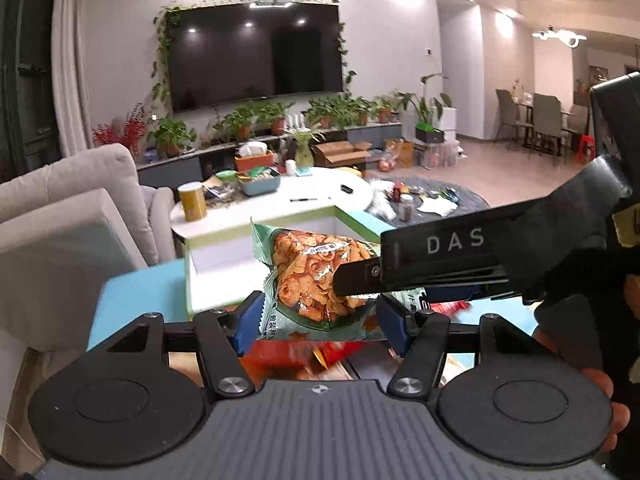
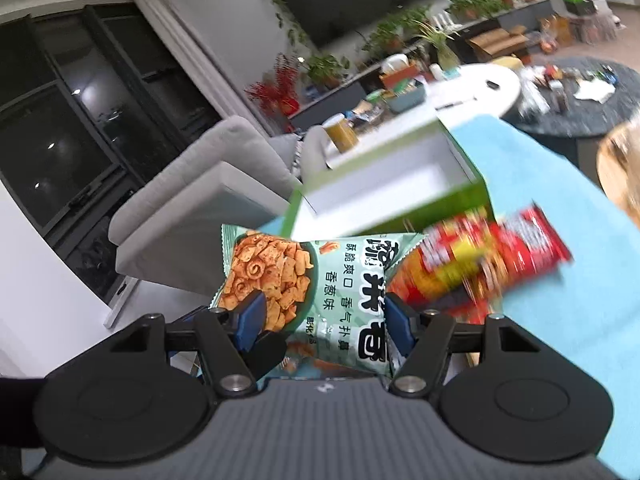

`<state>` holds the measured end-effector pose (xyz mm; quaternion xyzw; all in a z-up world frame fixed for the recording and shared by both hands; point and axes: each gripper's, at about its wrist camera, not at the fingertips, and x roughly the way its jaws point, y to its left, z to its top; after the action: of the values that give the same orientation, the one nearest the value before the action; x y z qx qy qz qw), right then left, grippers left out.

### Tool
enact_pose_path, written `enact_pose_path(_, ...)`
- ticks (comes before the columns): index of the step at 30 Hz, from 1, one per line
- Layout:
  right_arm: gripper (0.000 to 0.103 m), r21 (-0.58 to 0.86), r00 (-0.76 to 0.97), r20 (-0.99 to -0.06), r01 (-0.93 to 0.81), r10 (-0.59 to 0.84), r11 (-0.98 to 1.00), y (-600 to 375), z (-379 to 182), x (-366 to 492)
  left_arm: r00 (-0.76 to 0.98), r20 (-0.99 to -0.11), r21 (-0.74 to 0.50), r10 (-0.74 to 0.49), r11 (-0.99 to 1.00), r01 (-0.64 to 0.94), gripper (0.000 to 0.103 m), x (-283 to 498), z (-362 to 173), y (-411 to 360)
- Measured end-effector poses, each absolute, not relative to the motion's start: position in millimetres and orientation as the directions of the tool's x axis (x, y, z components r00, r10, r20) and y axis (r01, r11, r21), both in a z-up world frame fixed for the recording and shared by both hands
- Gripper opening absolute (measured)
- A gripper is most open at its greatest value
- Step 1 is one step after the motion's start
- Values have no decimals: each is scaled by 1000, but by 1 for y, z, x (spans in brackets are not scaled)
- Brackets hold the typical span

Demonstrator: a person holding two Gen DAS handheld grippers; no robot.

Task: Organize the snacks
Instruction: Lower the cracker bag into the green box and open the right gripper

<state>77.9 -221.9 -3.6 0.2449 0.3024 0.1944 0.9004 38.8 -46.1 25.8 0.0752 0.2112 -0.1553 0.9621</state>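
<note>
I have the green snack bag [image 1: 308, 276] caught between both claws at once. My left claw [image 1: 318, 320] pinches it across its lower end, the blue pads [image 1: 250, 320] pressed into the wrapper on either side, so the bag stands up ahead of the fingers with its picture of fried crisps facing the camera. My right claw [image 2: 326, 322] grips the same green snack bag [image 2: 304, 280] from the other side; in the right wrist view the pads [image 2: 250, 318] bite into the pack's near end and the bag lies sideways, printed characters running down its face. From the left camera, the right tool's black finger [image 1: 432, 256] (the one lettered DAS) reaches in from the right and crosses the bag's upper right part.

Just beyond the bag, ahead of both claws, sits the open green-edged box [image 1: 260, 256] with a white inside; through the right camera the box [image 2: 384, 184] lies ahead and a little right, resting on a light blue cloth [image 2: 560, 200]. Right of my right claw, touching the green bag's edge, a red snack bag [image 2: 492, 256] lies on that cloth, blurred. Below the left claw I see red wrapper [image 1: 288, 354] too, though I cannot tell whether it is the same pack.

Farther ahead stand a white table [image 1: 320, 200] with a yellow canister [image 1: 192, 201], and to the left a grey sofa [image 1: 68, 208].
</note>
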Motion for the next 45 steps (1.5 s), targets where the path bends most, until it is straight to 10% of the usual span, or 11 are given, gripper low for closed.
enact_pose_path(34,54,474,644,-567,-255,514,843,-167,-40,245,802,-580,45,-146,976,211,62,231,-34,-7)
enact_pose_path(45,55,430,675,-567,-247,473,868,-170,-31,227,822,-555,34,-128,984,177,81,206,-17,3)
